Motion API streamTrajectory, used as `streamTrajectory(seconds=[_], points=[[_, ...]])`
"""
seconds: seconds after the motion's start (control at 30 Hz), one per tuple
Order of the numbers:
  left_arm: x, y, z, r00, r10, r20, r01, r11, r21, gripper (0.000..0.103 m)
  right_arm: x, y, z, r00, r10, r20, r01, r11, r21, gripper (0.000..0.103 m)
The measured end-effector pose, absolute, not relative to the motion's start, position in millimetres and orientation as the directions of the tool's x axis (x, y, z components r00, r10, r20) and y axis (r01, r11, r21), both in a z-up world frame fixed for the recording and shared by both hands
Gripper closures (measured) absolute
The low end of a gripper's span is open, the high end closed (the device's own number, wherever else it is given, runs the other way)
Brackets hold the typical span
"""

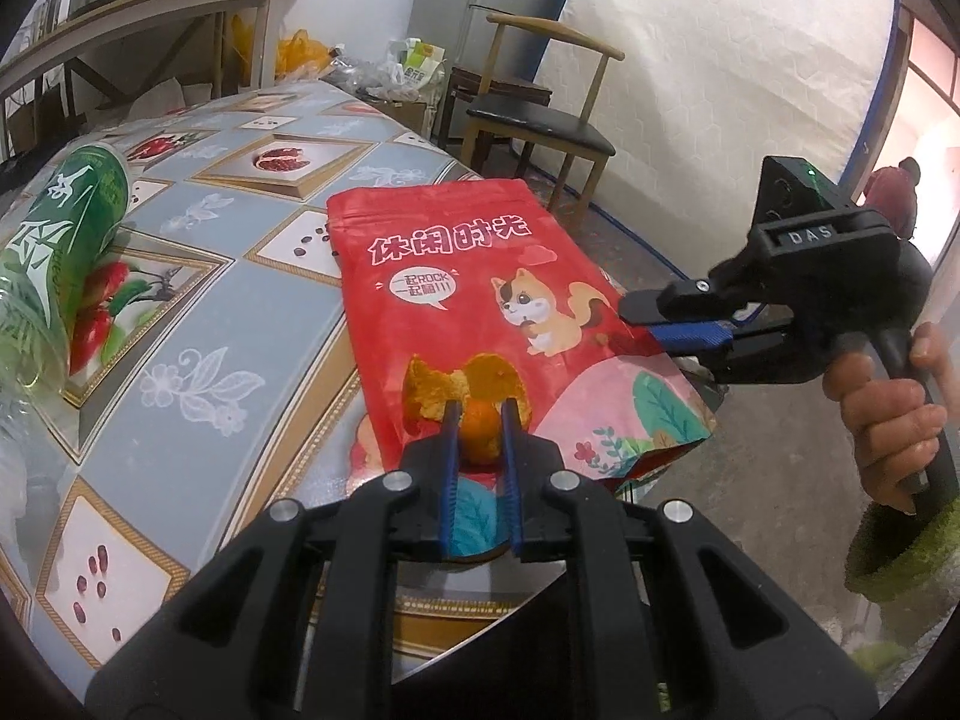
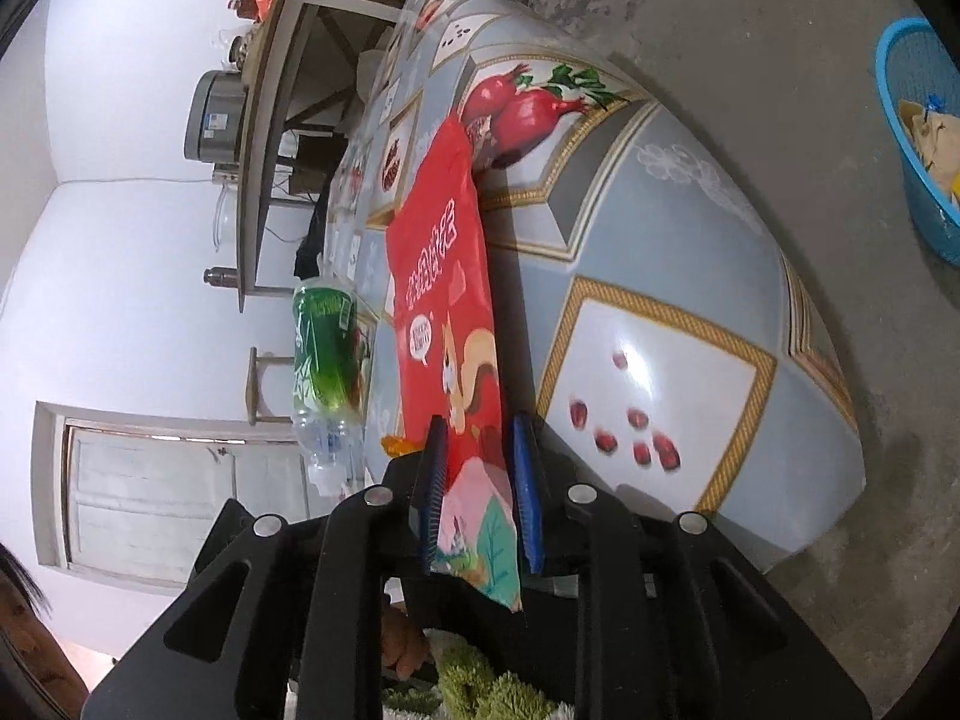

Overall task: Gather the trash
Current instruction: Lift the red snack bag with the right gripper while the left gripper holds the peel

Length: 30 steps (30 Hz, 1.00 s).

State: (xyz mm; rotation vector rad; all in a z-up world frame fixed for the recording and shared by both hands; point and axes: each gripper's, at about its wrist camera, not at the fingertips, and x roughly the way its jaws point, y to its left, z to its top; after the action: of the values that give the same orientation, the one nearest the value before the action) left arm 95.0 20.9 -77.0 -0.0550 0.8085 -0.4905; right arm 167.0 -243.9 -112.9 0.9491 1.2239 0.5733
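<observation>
Two grippers worked one spot at the near edge of the table (image 1: 198, 324). Left gripper (image 1: 480, 420) had its jaws nearly closed on a piece of orange peel (image 1: 474, 384), pads pressing it from both sides, just over the lower part of the red snack pouch (image 1: 456, 276). Right gripper (image 1: 645, 318) sat at the pouch's right edge near the bottom corner; in the right wrist view the pouch (image 2: 444, 276) ran between its fingers (image 2: 433, 468) with gaps visible on both sides, so jaws slightly open and not pinching. Pouch lay flat on the table, bottom end overhanging the edge toward the person. Judged: pouch looked light, thin and floppy, glossy film so likely slippery; best grip on the flat side seam or bottom gusset corner, clamped firmly, else it would slide out. Peel looked light, soft and curled, likely to tear or crumble if squeezed hard; a gentle hold on the thick middle seemed enough. Green bottle (image 1: 54, 252) lay on its side further left on the table, apart from both grippers. Blue basket (image 2: 918, 138) with scraps sat on the floor, probably the bin
</observation>
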Motion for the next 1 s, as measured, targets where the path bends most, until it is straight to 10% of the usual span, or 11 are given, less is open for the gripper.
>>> streamTrajectory(seconds=[1.0], points=[[96, 28, -68, 0.61, -0.437, -0.661, 0.371, 0.895, -0.249, 0.092, 166, -216, -94, 0.295, 0.74, -0.604, 0.009, 0.63, 0.776, 0.099]])
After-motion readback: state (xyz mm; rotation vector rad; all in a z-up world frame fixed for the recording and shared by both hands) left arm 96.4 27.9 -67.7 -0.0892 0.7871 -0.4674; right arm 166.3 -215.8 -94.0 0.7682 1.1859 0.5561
